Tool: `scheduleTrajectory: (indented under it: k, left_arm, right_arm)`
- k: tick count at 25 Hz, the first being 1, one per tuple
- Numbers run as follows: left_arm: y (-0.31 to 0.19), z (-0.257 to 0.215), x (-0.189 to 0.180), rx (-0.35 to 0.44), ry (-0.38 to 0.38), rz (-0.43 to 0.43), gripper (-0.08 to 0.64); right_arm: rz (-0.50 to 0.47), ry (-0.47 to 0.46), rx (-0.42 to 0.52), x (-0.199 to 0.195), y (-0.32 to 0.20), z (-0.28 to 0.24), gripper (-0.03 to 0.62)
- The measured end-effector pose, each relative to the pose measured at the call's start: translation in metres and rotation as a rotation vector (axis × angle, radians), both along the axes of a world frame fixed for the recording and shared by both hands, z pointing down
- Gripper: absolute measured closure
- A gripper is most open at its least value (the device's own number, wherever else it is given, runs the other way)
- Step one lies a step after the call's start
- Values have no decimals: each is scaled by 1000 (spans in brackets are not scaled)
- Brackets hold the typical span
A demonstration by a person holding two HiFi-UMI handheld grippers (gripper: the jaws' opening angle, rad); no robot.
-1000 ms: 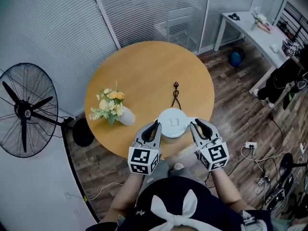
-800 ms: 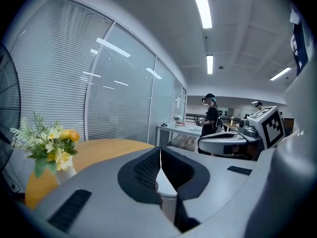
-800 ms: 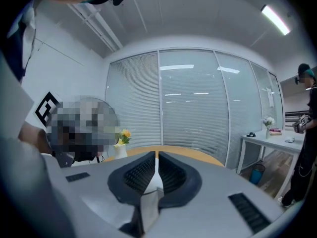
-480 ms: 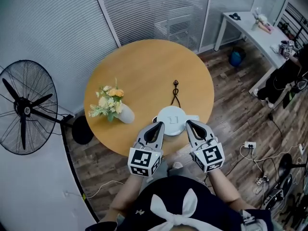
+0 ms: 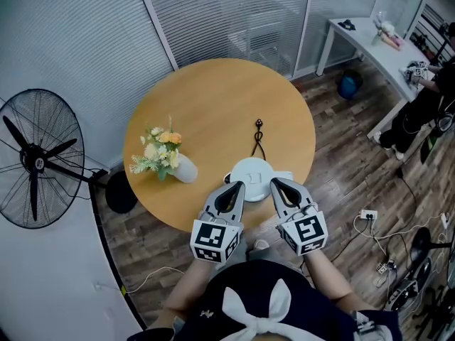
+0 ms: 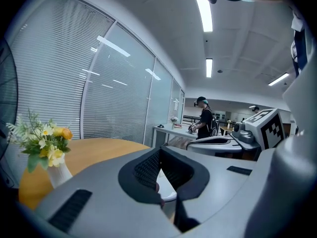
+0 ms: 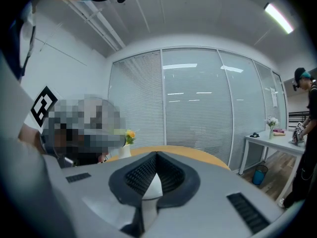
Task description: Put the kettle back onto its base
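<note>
**A:** So where do we stand with the kettle? Which way is it from us?

**B:** From the head view, the white round kettle (image 5: 254, 176) sits near the front edge of the round tan wooden counter (image 5: 213, 98). It's straight ahead of us, right between the two tips. The left hand-held gripper (image 5: 237, 186) is just beside its left rim and the right hand-held gripper (image 5: 274, 182) just beside its right rim. From above it's a circle, so there's no real long axis. A white stub does poke out on its right side, handle or spout, we can't tell. That puts our right one nearer to it.

**A:** Are we holding anything?

**B:** Nope. Both have their jaws pressed together, tips meeting, nothing pinched. In each gripper view only a bit of the kettle's white shows through the gap behind the tips.

**A:** And the base?

**B:** We don't see one on its own. A thin black cord (image 5: 259, 142) runs from the kettle's far side out across the counter. Our guess is the base is underneath and the kettle may already be seated.

**A:** Headcount?

**B:** One kettle, one cord, no base in plain sight, two grippers. Plus one white vase of yellow flowers (image 5: 185, 170) well off to the left, and one black standing fan (image 5: 35, 162) on the floor.
</note>
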State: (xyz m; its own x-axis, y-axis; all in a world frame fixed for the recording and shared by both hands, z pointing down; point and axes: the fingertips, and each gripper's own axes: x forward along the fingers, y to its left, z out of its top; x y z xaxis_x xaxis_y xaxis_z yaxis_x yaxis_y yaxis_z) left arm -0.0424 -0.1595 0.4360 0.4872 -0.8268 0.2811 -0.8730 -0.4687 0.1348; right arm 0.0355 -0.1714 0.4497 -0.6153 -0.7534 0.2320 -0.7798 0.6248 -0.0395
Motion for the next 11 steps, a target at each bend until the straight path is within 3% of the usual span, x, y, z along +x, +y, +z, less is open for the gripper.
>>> scheduleTrajectory:
  k: [11]
  left_arm:
    - [0, 2, -4, -15, -2, -12, 534]
  right_arm:
    - [6, 9, -10, -4, -1, 2, 569]
